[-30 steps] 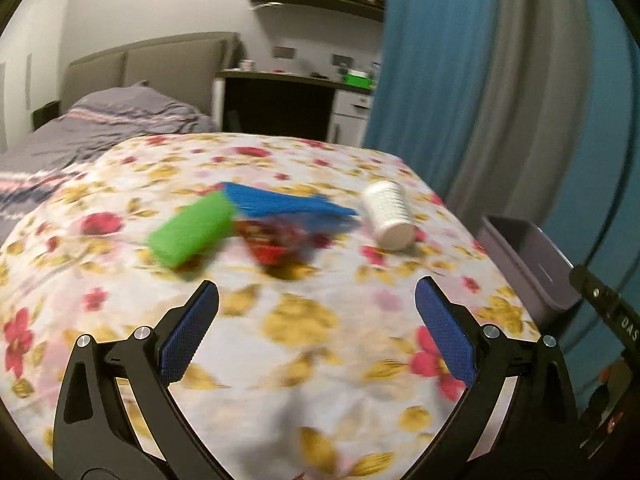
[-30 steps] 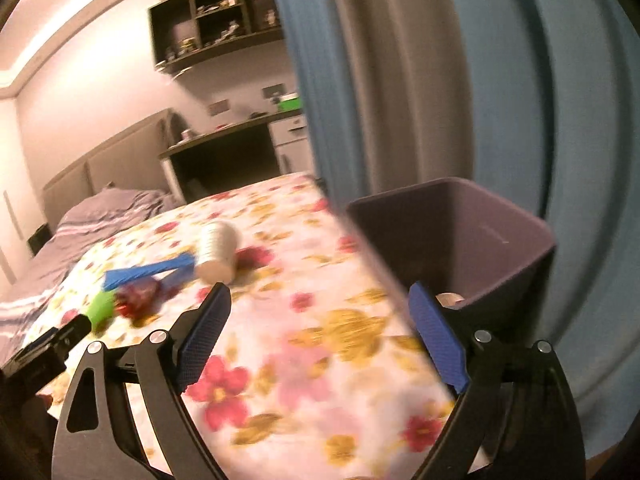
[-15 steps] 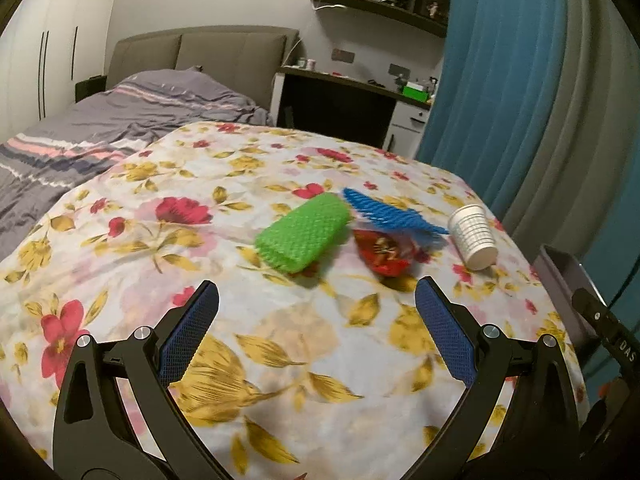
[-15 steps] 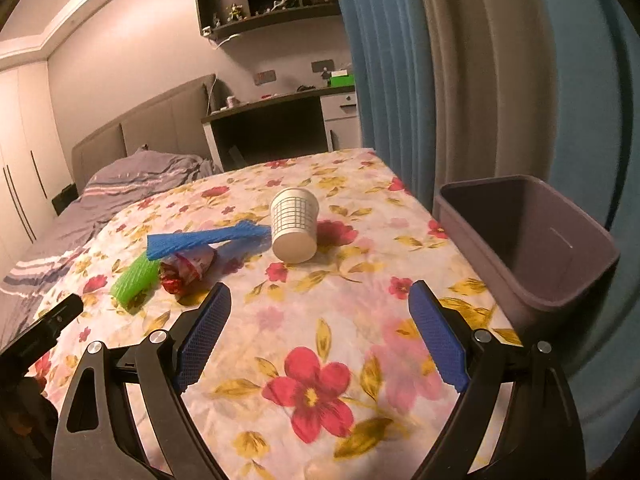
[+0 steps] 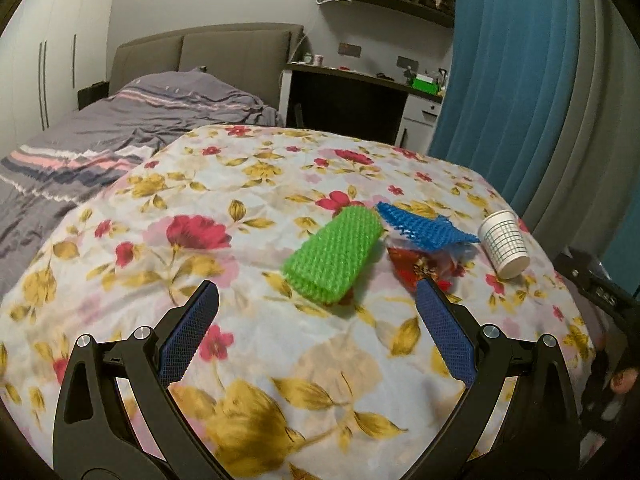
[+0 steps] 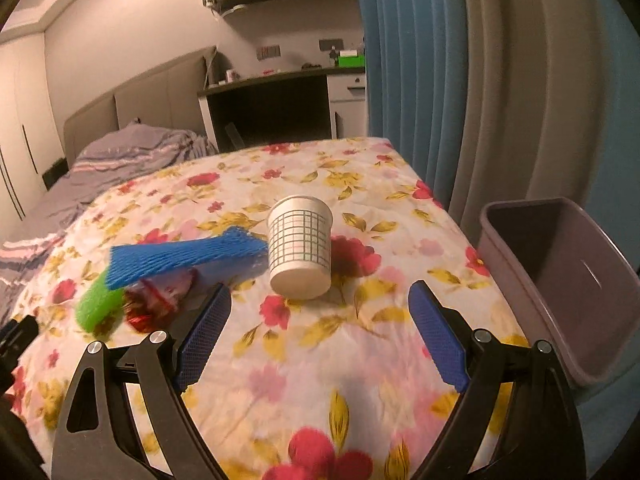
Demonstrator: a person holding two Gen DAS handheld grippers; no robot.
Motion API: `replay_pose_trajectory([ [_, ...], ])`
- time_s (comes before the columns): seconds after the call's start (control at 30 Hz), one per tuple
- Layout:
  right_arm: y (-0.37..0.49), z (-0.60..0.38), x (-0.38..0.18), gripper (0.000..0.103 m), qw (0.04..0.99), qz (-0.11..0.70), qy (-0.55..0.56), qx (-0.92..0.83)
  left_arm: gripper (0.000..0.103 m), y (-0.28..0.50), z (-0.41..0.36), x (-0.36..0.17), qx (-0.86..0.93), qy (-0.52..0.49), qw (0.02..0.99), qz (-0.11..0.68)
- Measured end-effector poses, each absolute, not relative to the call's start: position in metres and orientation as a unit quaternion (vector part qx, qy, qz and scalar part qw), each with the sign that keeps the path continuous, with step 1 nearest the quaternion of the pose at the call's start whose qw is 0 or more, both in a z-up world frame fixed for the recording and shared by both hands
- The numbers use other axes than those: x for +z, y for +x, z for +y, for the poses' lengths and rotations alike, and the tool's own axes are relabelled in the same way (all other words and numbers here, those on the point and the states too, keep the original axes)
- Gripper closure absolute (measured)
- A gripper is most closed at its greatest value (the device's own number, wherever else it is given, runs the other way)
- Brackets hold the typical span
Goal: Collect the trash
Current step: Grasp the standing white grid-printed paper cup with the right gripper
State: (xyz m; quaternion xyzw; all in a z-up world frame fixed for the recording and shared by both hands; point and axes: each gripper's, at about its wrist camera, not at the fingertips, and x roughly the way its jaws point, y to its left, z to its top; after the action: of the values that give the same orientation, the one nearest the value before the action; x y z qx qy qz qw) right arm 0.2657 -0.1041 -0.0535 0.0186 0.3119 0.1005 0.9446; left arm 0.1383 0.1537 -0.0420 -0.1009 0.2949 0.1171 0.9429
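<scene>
Since a moment ago we moved both open, empty tongs, left gripper (image 5: 316, 312) and right gripper (image 6: 320, 312), closer to the trash, the cup (image 6: 300, 250) now at 12 o'clock, next to grasp it for the bin (image 6: 560, 280) at 3 o'clock.

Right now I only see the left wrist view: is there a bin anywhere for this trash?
Observer: Yes, a purple bin stands off the right edge of the floral cloth, beyond the paper cup.
Operator: Anything in it?
Observer: The part of its inside that shows holds nothing.
Operator: And the other gripper?
Observer: The right gripper is open and holds nothing; the paper cup lies just ahead of it.
</scene>
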Motion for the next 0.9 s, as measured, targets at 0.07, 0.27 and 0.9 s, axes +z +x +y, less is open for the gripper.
replay_pose_trajectory([
  [0.07, 0.281, -0.101, -0.058, 0.016, 0.942, 0.321, 0.017, 0.096, 0.006, 0.147, 0.158, -0.044, 0.109, -0.099, 0.942, 0.303],
  [0.27, 0.316, -0.091, -0.070, 0.020, 0.935, 0.340, 0.010, 0.095, 0.006, 0.170, 0.162, -0.052, 0.094, -0.077, 0.940, 0.320],
  [0.9, 0.346, -0.081, -0.096, 0.048, 0.917, 0.382, 0.010, 0.119, 0.006, 0.239, 0.177, -0.089, 0.069, -0.100, 0.908, 0.400],
])
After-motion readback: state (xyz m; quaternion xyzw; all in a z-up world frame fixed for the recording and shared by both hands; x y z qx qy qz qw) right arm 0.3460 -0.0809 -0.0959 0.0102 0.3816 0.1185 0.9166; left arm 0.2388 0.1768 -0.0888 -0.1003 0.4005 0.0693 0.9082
